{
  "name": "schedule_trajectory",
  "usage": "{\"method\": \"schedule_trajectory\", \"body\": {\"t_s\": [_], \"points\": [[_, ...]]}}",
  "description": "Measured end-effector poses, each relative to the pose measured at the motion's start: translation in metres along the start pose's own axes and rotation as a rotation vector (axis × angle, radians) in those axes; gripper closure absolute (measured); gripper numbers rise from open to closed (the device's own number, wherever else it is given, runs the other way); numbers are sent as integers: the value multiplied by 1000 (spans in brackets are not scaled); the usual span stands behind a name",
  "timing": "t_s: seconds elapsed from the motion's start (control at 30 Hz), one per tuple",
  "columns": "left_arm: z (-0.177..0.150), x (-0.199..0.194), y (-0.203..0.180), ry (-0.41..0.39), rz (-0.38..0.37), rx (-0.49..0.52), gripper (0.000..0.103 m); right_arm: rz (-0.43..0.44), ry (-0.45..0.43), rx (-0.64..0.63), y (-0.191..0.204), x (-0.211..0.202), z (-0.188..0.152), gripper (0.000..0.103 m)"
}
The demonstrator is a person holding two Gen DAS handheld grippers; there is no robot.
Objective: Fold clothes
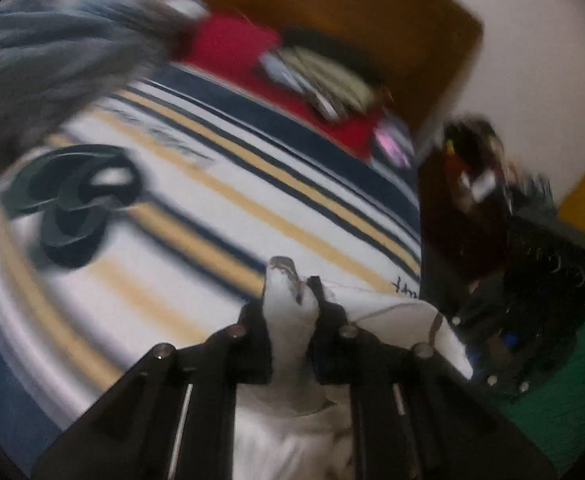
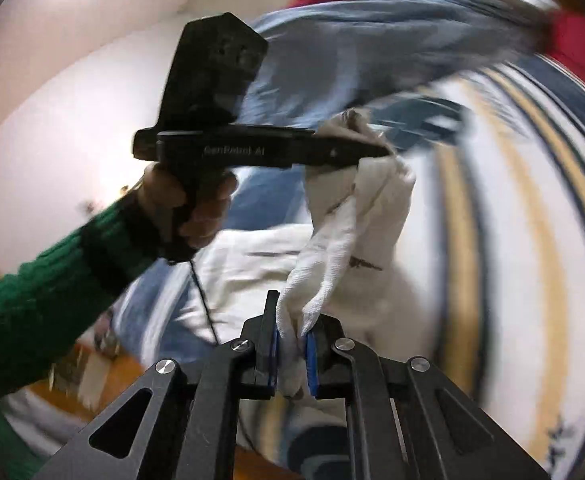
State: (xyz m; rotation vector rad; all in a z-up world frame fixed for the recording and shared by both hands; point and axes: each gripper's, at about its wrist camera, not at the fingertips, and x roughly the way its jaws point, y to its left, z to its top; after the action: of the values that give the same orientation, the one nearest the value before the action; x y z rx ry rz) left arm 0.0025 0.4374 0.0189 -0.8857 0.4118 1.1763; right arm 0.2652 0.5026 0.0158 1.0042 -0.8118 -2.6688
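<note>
A white garment (image 2: 356,216) hangs in the air between both grippers above a striped bed. My left gripper (image 1: 292,304) is shut on a bunched edge of the white garment (image 1: 288,320). In the right wrist view the left gripper (image 2: 372,152) shows side-on, held by a hand in a green sleeve, pinching the cloth's upper end. My right gripper (image 2: 292,340) is shut on the cloth's lower end between its blue pads (image 2: 311,356). The frames are motion-blurred.
The bed cover (image 1: 220,184) has white, yellow and navy stripes. A grey-blue garment (image 1: 52,64) lies at its far left, also in the right wrist view (image 2: 372,40). Red cloth (image 1: 228,44) and a dark green item (image 1: 72,196) lie on the bed. A cluttered dark stand (image 1: 504,256) is at right.
</note>
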Motion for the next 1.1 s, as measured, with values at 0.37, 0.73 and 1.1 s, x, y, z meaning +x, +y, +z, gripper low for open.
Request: {"method": "schedule_trajectory", "body": {"t_s": [0.37, 0.73, 1.1], "points": [[-203, -121, 156, -143, 308, -596, 70, 117, 365, -293, 127, 234, -23, 91], [-282, -191, 60, -428, 496, -629, 47, 217, 402, -379, 134, 216, 11, 38], [-293, -83, 10, -241, 766, -784, 39, -54, 615, -738, 108, 325, 73, 34]]}}
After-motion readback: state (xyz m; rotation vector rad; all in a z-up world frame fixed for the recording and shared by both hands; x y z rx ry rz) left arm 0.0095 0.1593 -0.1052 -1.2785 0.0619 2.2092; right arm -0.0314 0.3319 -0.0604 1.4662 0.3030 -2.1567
